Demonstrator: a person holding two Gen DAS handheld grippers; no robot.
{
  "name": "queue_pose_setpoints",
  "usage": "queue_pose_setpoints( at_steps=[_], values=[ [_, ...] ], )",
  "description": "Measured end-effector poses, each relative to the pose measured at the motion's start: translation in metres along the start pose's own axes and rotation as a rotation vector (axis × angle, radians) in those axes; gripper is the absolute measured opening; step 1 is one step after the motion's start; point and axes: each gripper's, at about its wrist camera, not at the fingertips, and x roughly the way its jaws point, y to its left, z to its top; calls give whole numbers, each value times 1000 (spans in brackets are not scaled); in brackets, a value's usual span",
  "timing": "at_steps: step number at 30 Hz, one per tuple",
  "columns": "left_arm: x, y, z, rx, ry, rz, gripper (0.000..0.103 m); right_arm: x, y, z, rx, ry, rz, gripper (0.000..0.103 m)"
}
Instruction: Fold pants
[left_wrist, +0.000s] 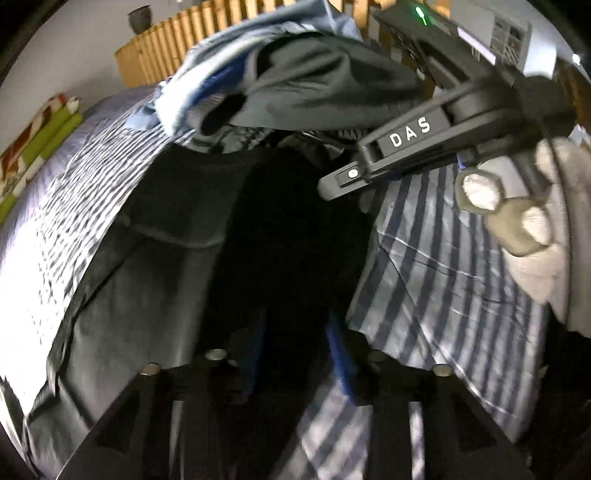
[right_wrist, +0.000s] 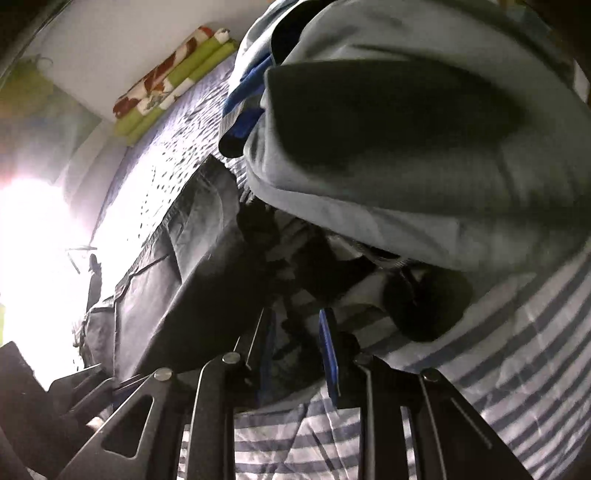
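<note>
The dark pants (left_wrist: 155, 258) lay spread on the striped sheet (left_wrist: 443, 266) of the bed, running along its left side toward the far edge. In the left wrist view their grey fabric filled the middle and lower left, with a seam crossing it.

The left claw (left_wrist: 291, 354) hung over the pants near the bed's near edge. Its fingers stood apart, a blue pad showing on the right one, and nothing was clamped between them.

The right claw (right_wrist: 291, 347) pointed down at the pants' edge where dark cloth met the striped sheet. Its jaws were a little apart, with a blue pad (right_wrist: 328, 354) on the right finger. Crumpled dark fabric lay just ahead of them, but whether any was pinched could not be told. In the left wrist view, this claw reached in from the upper right, held by a gloved hand (left_wrist: 524, 206).

A pile of clothes (right_wrist: 406, 147), grey and light blue, sat heaped at the far end of the bed, beyond the pants. A green and red patterned pillow (right_wrist: 166, 85) rested against the wall at the bed's far left corner.
</note>
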Motion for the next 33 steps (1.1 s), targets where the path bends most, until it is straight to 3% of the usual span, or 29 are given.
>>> queue_pose_setpoints(
  at_steps=[1,4,8,10,11,14,15,18,24,26,30,33],
  values=[
    [7,-1,3,7,6,5,60,3,0,2,0,14,11,22],
    [21,-3,10,22,14,13,60,7,-3,1,34,48,76,19],
    [26,-3,18,11,8,15,57,-4,2,1,30,16,102,6],
    [27,-4,23,0,1,11,41,-9,4,0,30,9,122,5],
    [28,-4,24,-2,-2,10,40,-10,6,0,22,6,116,5],
    [29,-6,21,20,0,16,8,-7,4,-2,25,17,108,5],
    [30,-8,20,31,5,28,3,-6,3,-3,35,25,117,5],
    [30,-13,19,54,-2,57,2,-5,2,-3,43,33,125,5],
    [18,-16,16,51,11,3,2,-16,4,-9,10,32,118,5],
    [23,-22,13,76,31,26,2,-17,4,-14,-21,33,77,5],
    [30,-21,13,58,32,25,2,-17,-4,-14,-20,28,43,13],
    [33,-19,19,40,21,21,2,-24,-6,-12,-36,-16,27,37]
  ],
)
